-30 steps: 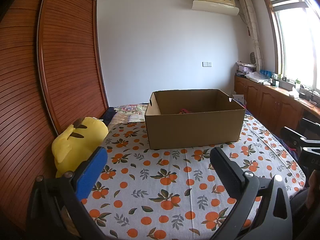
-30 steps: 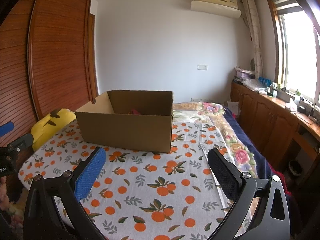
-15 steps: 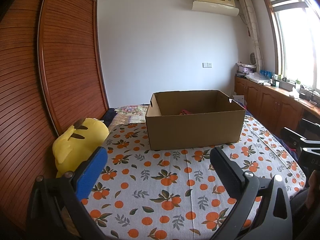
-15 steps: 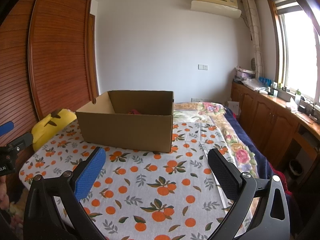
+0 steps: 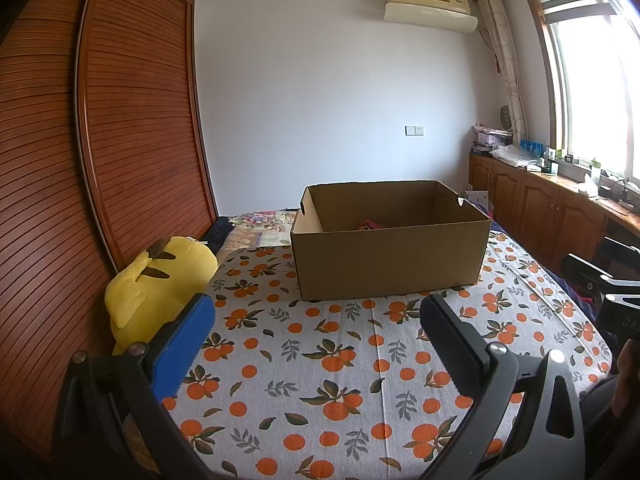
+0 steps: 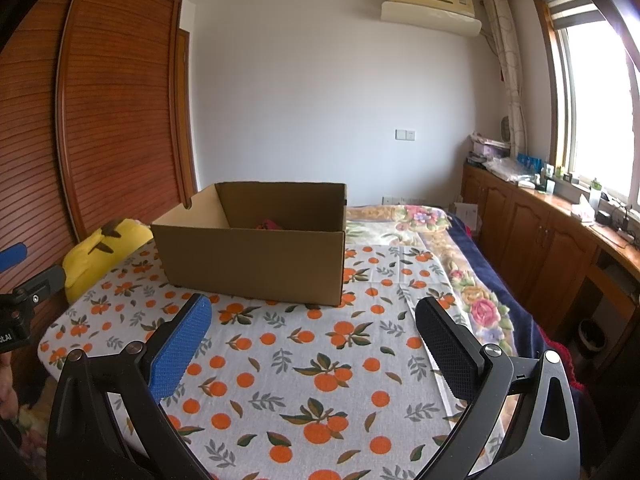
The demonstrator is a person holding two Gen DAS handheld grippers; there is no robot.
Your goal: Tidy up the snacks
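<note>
An open brown cardboard box [image 5: 390, 258] stands on the orange-print cloth [image 5: 320, 360]; it also shows in the right wrist view [image 6: 256, 264]. A pink-red snack packet [image 5: 370, 224] lies inside it, mostly hidden by the front wall, and shows in the right wrist view [image 6: 269, 224] too. My left gripper [image 5: 316, 312] is open and empty, held above the cloth short of the box. My right gripper [image 6: 312, 316] is open and empty, also short of the box.
A yellow plush toy [image 5: 160, 280] lies at the cloth's left edge against the wooden wardrobe [image 5: 100, 160]. A floral blanket [image 6: 460, 280] covers the bed's right side. Wooden cabinets [image 6: 540, 232] run under the window. The other gripper shows at the right edge [image 5: 608, 288].
Both views have shifted very slightly; the box sits marginally lower and closer in frame. Both grippers stay open and empty.
</note>
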